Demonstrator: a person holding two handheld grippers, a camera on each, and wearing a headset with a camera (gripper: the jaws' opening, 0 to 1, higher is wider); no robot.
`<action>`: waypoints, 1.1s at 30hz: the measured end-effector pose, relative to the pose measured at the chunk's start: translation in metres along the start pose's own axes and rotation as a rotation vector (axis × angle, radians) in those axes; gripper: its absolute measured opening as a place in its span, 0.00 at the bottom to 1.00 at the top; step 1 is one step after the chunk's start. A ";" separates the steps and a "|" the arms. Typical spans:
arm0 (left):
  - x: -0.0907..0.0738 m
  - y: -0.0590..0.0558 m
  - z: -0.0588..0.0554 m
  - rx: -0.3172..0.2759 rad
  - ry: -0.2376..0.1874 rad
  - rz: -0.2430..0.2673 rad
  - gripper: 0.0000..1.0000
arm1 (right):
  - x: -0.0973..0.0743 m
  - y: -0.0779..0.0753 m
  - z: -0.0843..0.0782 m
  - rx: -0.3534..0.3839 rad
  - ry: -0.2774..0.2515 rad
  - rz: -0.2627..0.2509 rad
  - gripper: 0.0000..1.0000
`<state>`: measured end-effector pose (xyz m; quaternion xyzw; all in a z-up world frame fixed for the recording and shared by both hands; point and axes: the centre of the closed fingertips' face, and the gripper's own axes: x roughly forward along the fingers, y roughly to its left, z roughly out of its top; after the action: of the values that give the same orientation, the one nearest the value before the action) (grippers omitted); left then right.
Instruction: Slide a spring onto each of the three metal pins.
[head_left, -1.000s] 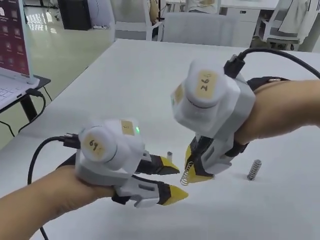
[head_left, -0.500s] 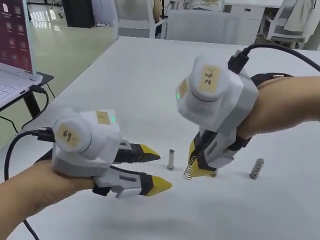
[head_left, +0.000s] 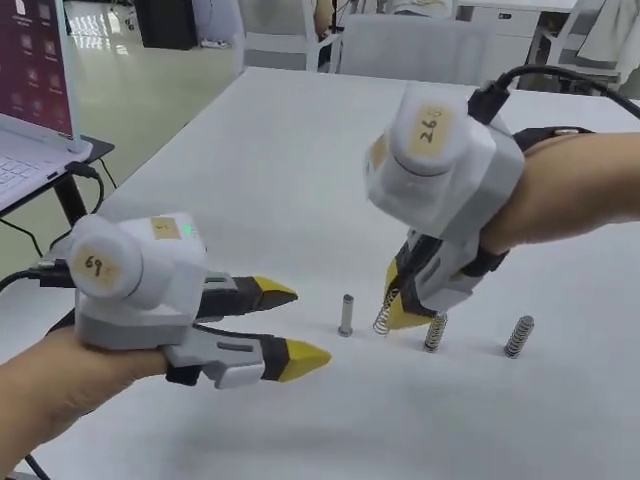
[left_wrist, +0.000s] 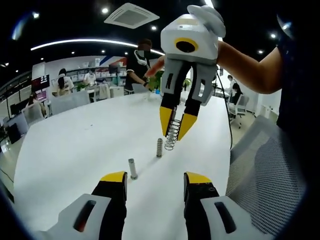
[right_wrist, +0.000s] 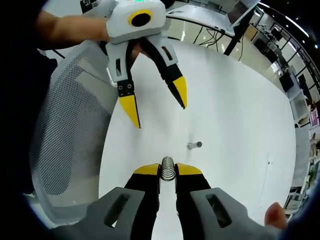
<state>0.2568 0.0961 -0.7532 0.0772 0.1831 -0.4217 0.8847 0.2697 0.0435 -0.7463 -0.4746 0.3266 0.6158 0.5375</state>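
Two of the three short steel pins already wear their coils. One sprung pin (head_left: 435, 332) stands just right of your right gripper (head_left: 398, 312), and the other sprung pin (head_left: 519, 336) is further right on the white tabletop (head_left: 260, 160). That leaves the bare grey metal pin (head_left: 346, 314), upright and uncovered.

The change in the last second is on your left side. Your left gripper (head_left: 290, 322) was crowding that bare pin, its yellow tips close against it. It has since drawn back to the left, jaws spread wide and holding nothing. The pin now stands apart from it, in the open between the two grippers. Your head has shifted too, which accounts for some of the gap, but the pin was half hidden behind the jaws and now is not.

Your right gripper stays clenched on the thin silver wire spring (head_left: 383, 312). The spring hangs slanted from the yellow tips, its lower end close to the table and just right of the bare pin, not over it. In the right gripper view the spring (right_wrist: 168, 167) sits pinched end-on between the jaws, with the bare pin ahead of it.

By my reading the approach is now cleared. You need to raise the spring above the pin's top, straighten it, then lower it. A slanted coil may catch on the pin's top or tip the pin over.
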 end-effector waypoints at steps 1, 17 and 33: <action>0.001 0.000 -0.001 0.001 0.003 0.003 0.40 | -0.001 -0.002 0.000 0.001 -0.002 -0.002 0.09; 0.003 0.000 -0.020 -0.019 0.043 0.013 0.50 | 0.007 -0.041 0.014 -0.013 0.011 -0.033 0.09; 0.004 -0.003 -0.026 -0.023 0.055 0.007 0.56 | 0.029 -0.052 0.021 -0.033 0.068 -0.015 0.09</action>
<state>0.2496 0.0989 -0.7787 0.0791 0.2119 -0.4144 0.8816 0.3163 0.0840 -0.7609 -0.5064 0.3310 0.6005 0.5229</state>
